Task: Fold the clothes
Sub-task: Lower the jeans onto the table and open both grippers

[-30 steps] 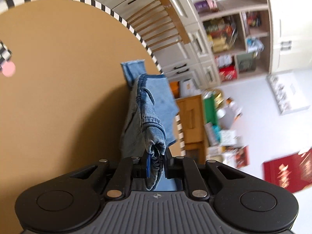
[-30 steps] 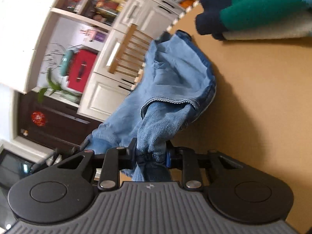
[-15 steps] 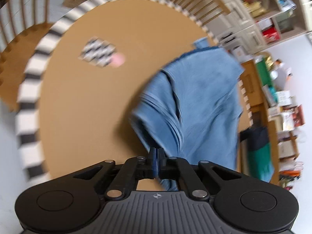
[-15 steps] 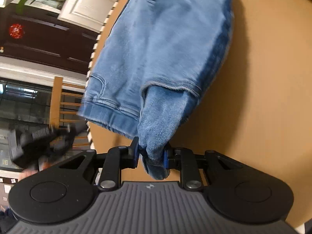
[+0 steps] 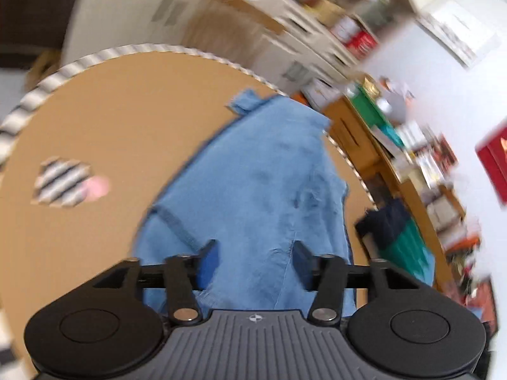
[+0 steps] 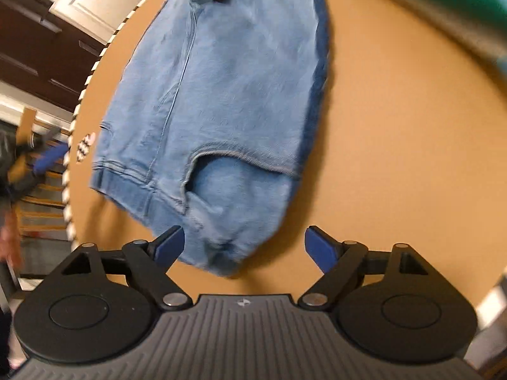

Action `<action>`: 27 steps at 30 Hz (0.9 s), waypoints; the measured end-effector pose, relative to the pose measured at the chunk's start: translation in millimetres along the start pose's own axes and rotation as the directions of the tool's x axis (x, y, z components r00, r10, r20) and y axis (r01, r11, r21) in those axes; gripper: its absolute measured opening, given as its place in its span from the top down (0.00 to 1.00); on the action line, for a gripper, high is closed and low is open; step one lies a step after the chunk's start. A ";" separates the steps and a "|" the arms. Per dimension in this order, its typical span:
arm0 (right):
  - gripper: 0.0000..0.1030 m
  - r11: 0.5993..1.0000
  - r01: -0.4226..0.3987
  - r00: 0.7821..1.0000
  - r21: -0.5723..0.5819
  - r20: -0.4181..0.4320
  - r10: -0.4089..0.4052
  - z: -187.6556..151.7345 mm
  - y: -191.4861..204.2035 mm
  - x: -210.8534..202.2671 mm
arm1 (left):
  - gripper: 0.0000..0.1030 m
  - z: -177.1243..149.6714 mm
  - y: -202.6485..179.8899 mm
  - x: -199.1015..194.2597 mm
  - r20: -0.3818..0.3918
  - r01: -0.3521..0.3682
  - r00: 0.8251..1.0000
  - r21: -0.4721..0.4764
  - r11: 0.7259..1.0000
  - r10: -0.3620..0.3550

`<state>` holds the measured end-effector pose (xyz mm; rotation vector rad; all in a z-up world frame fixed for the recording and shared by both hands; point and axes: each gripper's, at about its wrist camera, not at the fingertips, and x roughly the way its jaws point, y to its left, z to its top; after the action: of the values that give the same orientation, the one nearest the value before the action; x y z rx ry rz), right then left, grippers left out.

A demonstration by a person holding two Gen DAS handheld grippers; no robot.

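Light blue jeans (image 5: 259,190) lie folded on a round tan table (image 5: 104,120). In the left wrist view my left gripper (image 5: 255,261) hovers over the near part of the denim, its jaws opening and its blue pads clear of the cloth. In the right wrist view the jeans (image 6: 221,95) stretch away from me, waistband and pocket nearest. My right gripper (image 6: 244,247) stands with jaws opening wide; the bunched denim end sits between them, touching neither pad. The left gripper (image 6: 47,158) shows blurred at the far left.
A checkered marker with a pink dot (image 5: 68,185) lies on the table at left. A dark blue and green folded garment (image 5: 396,234) lies at the table's right edge. The table rim (image 5: 19,107) is striped black and white. Shelves and cupboards (image 5: 332,22) stand beyond.
Both grippers have let go of the jeans and opened. The denim that hung from the jaws now lies spread flat on the table. Both views have rolled and shifted.
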<state>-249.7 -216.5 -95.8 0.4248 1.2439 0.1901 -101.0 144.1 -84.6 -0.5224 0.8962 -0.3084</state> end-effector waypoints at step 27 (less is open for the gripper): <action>0.20 0.968 0.119 0.803 -0.219 0.595 0.036 113.3 -29.2 -107.6 | 0.84 -85.4 -36.3 55.0 -0.094 -0.462 0.875 0.125 0.878 0.474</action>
<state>-179.5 -306.1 15.2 0.2092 0.5903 0.1534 -138.5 62.7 -144.5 -0.1811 1.0903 0.0618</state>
